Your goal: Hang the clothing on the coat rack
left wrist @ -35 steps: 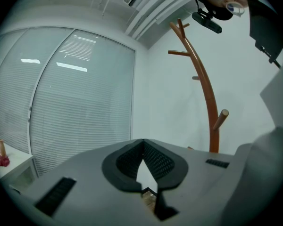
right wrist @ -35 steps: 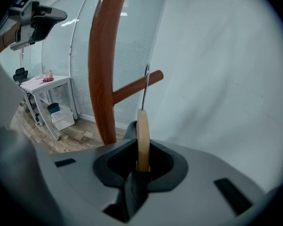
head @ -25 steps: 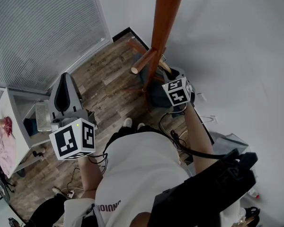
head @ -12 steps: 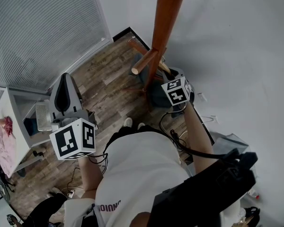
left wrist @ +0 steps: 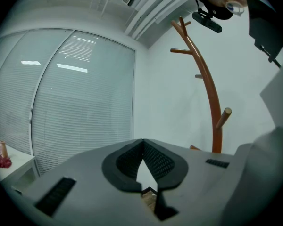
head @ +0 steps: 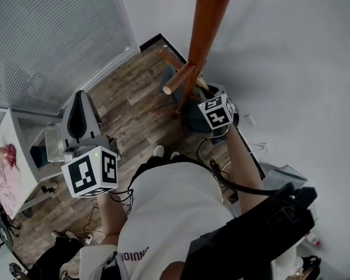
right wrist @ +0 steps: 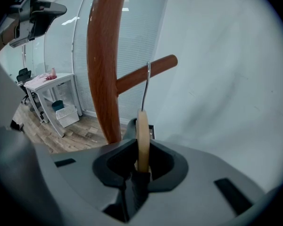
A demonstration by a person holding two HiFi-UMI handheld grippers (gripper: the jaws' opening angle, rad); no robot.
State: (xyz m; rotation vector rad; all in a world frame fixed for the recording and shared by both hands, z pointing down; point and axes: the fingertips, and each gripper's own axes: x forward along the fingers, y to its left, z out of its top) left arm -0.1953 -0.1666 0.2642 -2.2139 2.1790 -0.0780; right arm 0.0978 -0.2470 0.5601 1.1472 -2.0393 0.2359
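**Hanger clamped at the rack peg, left side idle**

Writing: only print is on the person's white shirt, low in the head view, upside down and cut off, not readable. Marker cubes carry black-and-white squares, no words.

Right hand-held gripper: closed on the hanger, pads pressing its two flat faces. Hanger is pale wood, thin, seen edge-on in the right gripper view; its long axis looks to run in line with the jaws, away from the camera. Its metal hook rises straight up from the wood and points at the peg. Hook top crosses the peg; can't tell if it rests on it.

Peg is a round reddish-brown stub angling up and right off the pole. Pole same wood, upright.

Clothing: dark blue-grey, bunched under the right gripper's cube, just beside the pole and below the peg. Shape unclear, mostly covered.

Left hand-held gripper: tips closed together, nothing between them, held well apart from the rack near the person's left side.

Background: blinds, wood floor, white worktop with a pink cloth, white basket under it.
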